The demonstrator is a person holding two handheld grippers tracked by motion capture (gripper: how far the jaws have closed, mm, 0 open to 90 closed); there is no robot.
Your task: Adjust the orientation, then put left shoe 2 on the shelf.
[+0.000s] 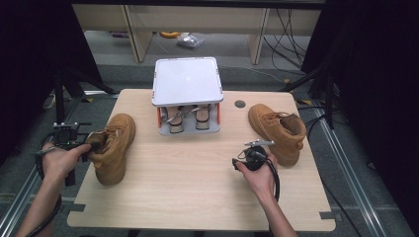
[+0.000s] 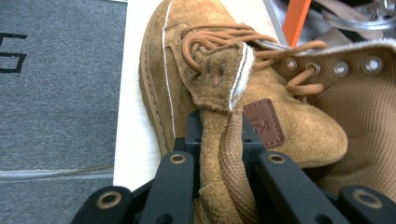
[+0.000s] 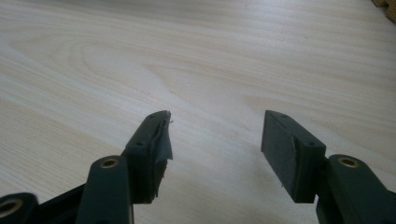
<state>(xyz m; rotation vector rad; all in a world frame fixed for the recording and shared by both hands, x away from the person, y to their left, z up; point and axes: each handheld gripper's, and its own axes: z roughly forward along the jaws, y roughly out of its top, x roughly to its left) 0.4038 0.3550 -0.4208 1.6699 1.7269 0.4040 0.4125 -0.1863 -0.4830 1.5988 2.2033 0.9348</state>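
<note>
My left fingers are clamped on the collar of the tan boot at the tabletop's left edge, suede pinched between the pads. My right fingers hang spread wide over bare wood, holding nothing, the other boot just beside that hand.

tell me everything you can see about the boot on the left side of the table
The left boot is a tan suede ankle boot with matching brown laces, metal eyelets, a pale fleece-like lining edge and a small brown leather tag on its side. It stands upright on its sole near the left edge of the wooden table, toe pointing away from the person. Its laces are loose and the collar gapes open. The left gripper is clamped on the collar's rear edge, suede squeezed between its black jaws.
</note>
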